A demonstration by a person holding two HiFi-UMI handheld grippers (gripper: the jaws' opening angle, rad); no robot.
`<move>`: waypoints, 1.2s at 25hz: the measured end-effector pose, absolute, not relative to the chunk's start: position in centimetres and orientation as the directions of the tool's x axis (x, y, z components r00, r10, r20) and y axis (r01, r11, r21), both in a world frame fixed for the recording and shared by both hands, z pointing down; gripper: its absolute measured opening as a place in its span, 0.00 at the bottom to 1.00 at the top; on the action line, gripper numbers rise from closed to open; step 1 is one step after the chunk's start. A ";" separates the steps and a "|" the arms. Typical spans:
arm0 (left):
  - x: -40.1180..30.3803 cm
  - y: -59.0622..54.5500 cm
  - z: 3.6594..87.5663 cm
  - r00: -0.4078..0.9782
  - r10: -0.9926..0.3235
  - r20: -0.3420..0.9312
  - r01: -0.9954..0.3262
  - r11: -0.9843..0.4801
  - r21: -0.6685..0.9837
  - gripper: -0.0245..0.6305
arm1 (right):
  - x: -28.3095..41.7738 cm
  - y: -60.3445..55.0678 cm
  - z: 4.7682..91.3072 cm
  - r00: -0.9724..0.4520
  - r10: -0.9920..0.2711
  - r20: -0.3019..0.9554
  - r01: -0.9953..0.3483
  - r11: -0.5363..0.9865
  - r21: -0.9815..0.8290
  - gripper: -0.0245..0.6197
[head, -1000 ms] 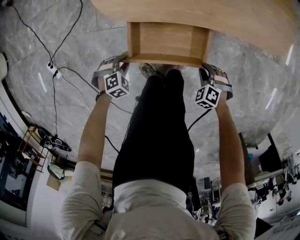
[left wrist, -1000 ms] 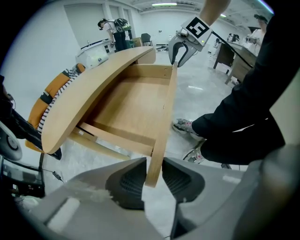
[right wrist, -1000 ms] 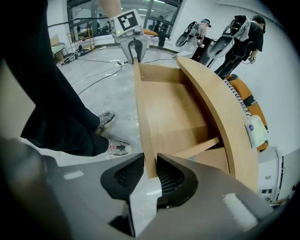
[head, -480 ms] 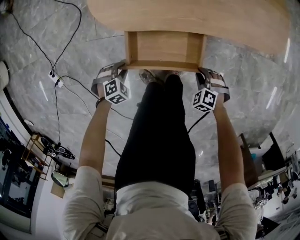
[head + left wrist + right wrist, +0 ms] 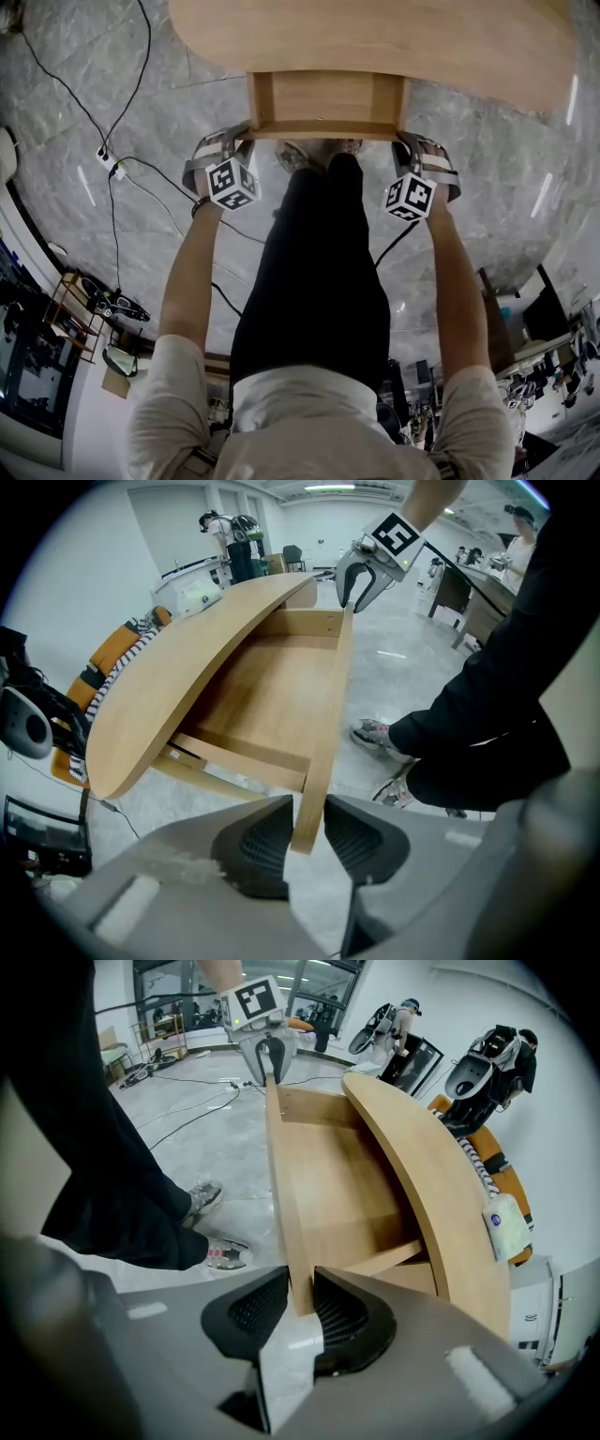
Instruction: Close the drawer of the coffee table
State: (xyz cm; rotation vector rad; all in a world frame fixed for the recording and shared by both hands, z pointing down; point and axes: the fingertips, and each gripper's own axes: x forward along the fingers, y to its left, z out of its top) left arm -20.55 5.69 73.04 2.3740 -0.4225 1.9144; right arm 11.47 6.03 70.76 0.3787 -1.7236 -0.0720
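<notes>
The light wooden coffee table (image 5: 375, 37) has its drawer (image 5: 326, 96) pulled partly out toward me; it looks empty inside. My left gripper (image 5: 236, 142) is shut on the left end of the drawer's front panel (image 5: 328, 714), whose edge sits between the pads (image 5: 258, 841). My right gripper (image 5: 409, 142) is shut on the right end of the same panel (image 5: 281, 1176). Each gripper view shows the other gripper at the panel's far end: the right gripper (image 5: 361, 583) and the left gripper (image 5: 269, 1063). Both point steeply down.
My legs (image 5: 323, 262) and shoes (image 5: 314, 155) stand right in front of the drawer. Cables and a power strip (image 5: 108, 145) lie on the grey marble floor to the left. A small white packet (image 5: 503, 1227) rests on the tabletop.
The drawer shows a little less depth beneath the tabletop than a second ago. Both grippers keep their hold on the front panel.
</notes>
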 end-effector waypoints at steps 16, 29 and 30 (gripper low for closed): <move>-20.1 2.7 72.6 0.170 -0.180 0.969 -0.251 -0.959 -0.134 0.23 | 11.8 3.1 70.4 -0.147 -0.285 0.947 -0.192 0.948 0.255 0.18; -20.2 -0.1 72.7 0.170 -0.184 0.968 -0.251 -0.958 -0.138 0.23 | 11.7 0.2 70.5 -0.139 -0.297 0.945 -0.189 0.944 0.269 0.18; -20.2 -0.4 72.7 0.169 -0.186 0.968 -0.252 -0.958 -0.140 0.23 | 11.7 -0.1 70.5 -0.140 -0.300 0.944 -0.190 0.943 0.272 0.18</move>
